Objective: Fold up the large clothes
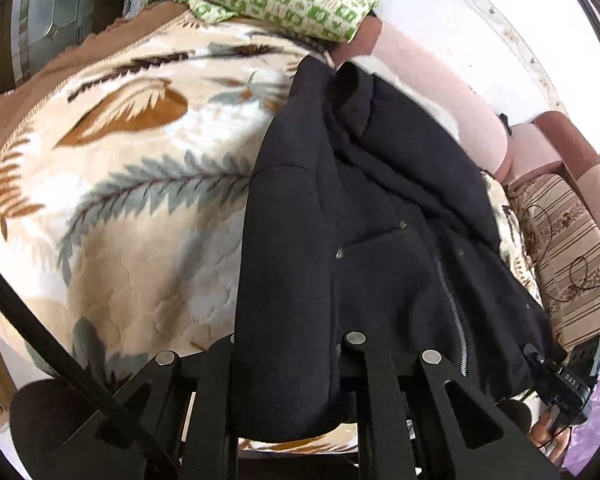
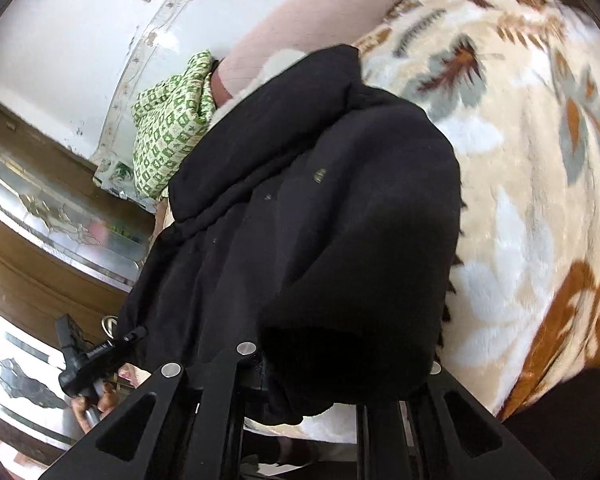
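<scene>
Left wrist view, garment: your black jacket lies lengthwise on the feather-print blanket of the bed, its near hem raised into the left tool.
Left wrist view, grip: the left tool is pressed together on a thick bunch of that hem; the fingertips are buried in cloth.
Left wrist view, risk: padded fabric is bulky, so a shallow bite could slide out as you carry it. The exposed zipper may snag or twist the panel.
Right wrist view, garment: the same jacket's other near corner hangs over the right tool, with the green patterned cloth beyond it.
Right wrist view, grip: the right tool is clamped on dark fabric, tips hidden.
Right wrist view, risk: uneven lifting between your hands would skew the fold, and you might drag the jacket into that green cloth.
</scene>
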### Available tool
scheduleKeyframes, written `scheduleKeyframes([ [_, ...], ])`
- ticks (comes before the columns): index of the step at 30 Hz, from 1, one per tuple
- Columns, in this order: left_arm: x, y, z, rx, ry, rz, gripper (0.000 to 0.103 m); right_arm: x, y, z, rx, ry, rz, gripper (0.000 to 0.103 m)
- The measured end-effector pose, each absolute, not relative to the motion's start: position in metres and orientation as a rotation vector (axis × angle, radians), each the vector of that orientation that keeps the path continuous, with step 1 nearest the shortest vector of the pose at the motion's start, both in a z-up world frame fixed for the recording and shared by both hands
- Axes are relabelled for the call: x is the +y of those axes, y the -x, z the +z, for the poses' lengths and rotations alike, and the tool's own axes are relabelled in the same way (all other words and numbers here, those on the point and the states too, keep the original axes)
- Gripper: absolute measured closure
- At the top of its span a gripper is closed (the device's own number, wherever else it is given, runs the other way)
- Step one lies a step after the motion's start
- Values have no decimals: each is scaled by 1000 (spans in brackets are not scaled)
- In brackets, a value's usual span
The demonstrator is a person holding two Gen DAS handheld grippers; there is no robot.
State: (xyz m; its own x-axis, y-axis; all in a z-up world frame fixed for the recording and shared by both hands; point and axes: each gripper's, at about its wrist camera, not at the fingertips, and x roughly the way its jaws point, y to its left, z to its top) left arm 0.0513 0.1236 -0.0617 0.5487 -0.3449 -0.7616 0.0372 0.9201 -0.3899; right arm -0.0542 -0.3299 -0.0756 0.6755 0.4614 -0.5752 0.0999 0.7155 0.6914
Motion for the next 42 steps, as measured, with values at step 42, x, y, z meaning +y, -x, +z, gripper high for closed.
scheduleKeyframes([
  [42,32,-451,-64,1024,270,86,82,-381,-344,-71,994,-739,45,88],
])
